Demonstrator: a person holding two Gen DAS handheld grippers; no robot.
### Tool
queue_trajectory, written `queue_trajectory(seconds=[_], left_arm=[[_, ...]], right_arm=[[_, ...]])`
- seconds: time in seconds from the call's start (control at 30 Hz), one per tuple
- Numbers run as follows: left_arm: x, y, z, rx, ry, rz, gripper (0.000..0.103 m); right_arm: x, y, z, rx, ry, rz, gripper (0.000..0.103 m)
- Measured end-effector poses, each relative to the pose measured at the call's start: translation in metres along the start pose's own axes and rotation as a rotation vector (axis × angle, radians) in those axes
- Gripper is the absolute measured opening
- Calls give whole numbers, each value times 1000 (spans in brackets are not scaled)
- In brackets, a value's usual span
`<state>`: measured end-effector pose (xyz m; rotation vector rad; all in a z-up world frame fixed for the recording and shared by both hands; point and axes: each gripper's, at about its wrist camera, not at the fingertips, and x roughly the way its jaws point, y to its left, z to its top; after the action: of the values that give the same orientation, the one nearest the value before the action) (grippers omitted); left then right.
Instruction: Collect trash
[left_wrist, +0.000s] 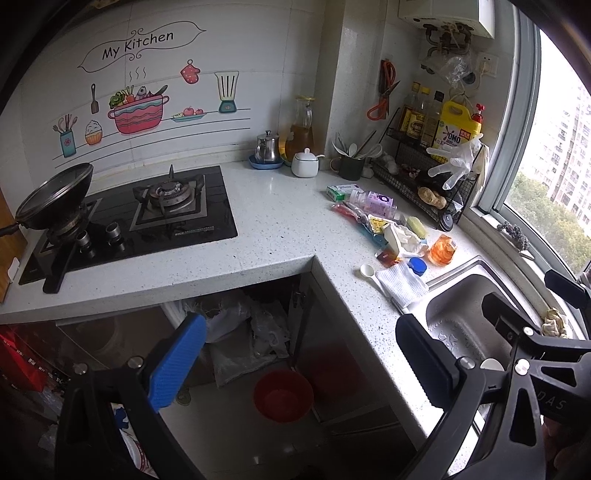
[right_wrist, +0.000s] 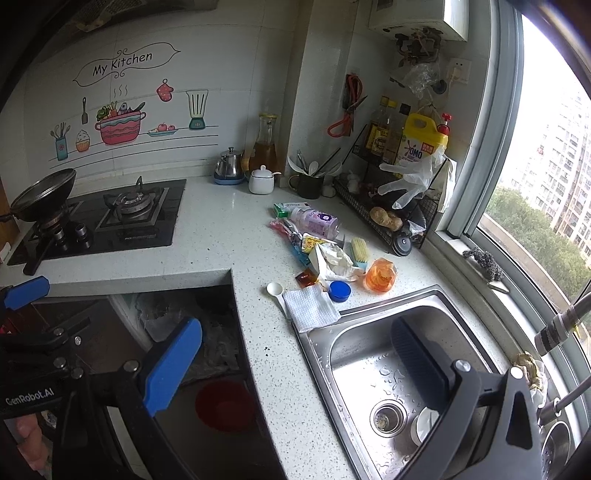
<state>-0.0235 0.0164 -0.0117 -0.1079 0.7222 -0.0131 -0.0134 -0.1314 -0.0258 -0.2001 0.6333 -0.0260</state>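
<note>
trash pile (right_wrist: 317, 243) lies on the counter (right_wrist: 221, 225); left gripper (left_wrist: 299, 362) and right gripper (right_wrist: 295, 365) gape wide, empty.

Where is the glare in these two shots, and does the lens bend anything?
Left wrist view: the window is blown out white; the counter edge bows from fisheye. Right wrist view: same overexposed window; the sink shows soft reflections, corners vignetted black.

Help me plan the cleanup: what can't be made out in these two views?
- Bin: the space under the counter is too dark in both views to tell a bin.
- Wrapper pile: labels too small to read.
- White cup in the sink: the right gripper finger covers it.
- Rag: the right gripper's arm overlaps it.
</note>
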Motion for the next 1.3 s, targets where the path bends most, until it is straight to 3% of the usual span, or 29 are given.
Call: queue_trajectory(seconds=[0.33,0.67,0.9,1.13,1.3], left_arm=[[8,0,5,-4,14,-5,102],[51,-23,31,59,61,-31,102],[119,-64,73,144,110,-96,102],[212,-117,120,251,185,-188,102],[278,-151,136,333,232,-210,102]], right_arm=[[7,-2,2,-4,8,-2,102],[41,-24,12,30,51,-23,102],[88,-64,31,73,93,-88,102],[157,-115,50,147,186,-160,103],[212,-143,51,198,272,-201,103]])
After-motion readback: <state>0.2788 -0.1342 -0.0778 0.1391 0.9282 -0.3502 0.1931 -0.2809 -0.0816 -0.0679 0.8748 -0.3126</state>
